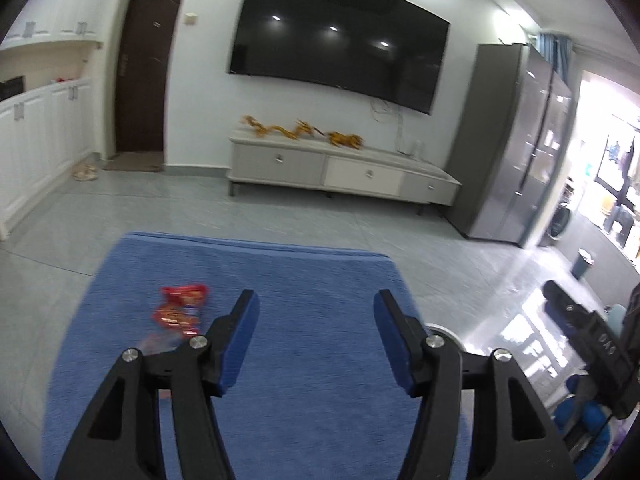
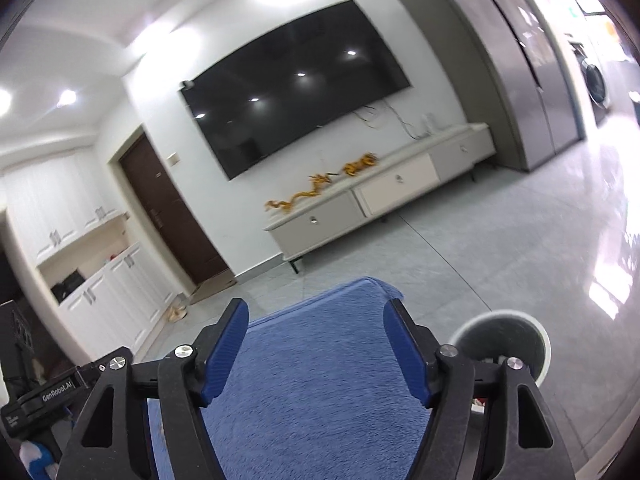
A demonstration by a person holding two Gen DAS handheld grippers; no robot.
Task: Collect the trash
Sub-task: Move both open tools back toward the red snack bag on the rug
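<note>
A crumpled red snack wrapper (image 1: 181, 309) lies on the blue rug (image 1: 280, 280), left of and a little beyond my left gripper (image 1: 315, 300). That gripper stands open above the rug with nothing between its blue pads. My right gripper (image 2: 316, 308) is open too, empty, tilted, over the same blue rug (image 2: 312, 380). A round white bin (image 2: 502, 344) with a dark inside stands on the floor just right of the rug, partly hidden behind the right finger; its rim (image 1: 444, 328) peeks out behind the left gripper's right finger.
A large wall TV (image 1: 340, 40) hangs over a low white cabinet (image 1: 344, 172) with gold dragon ornaments (image 1: 300, 130). A brown door (image 1: 146, 72) and white cupboards (image 1: 36, 140) are at the left, a tall grey fridge (image 1: 516, 140) at the right. Grey floor tiles (image 1: 280, 216) surround the rug.
</note>
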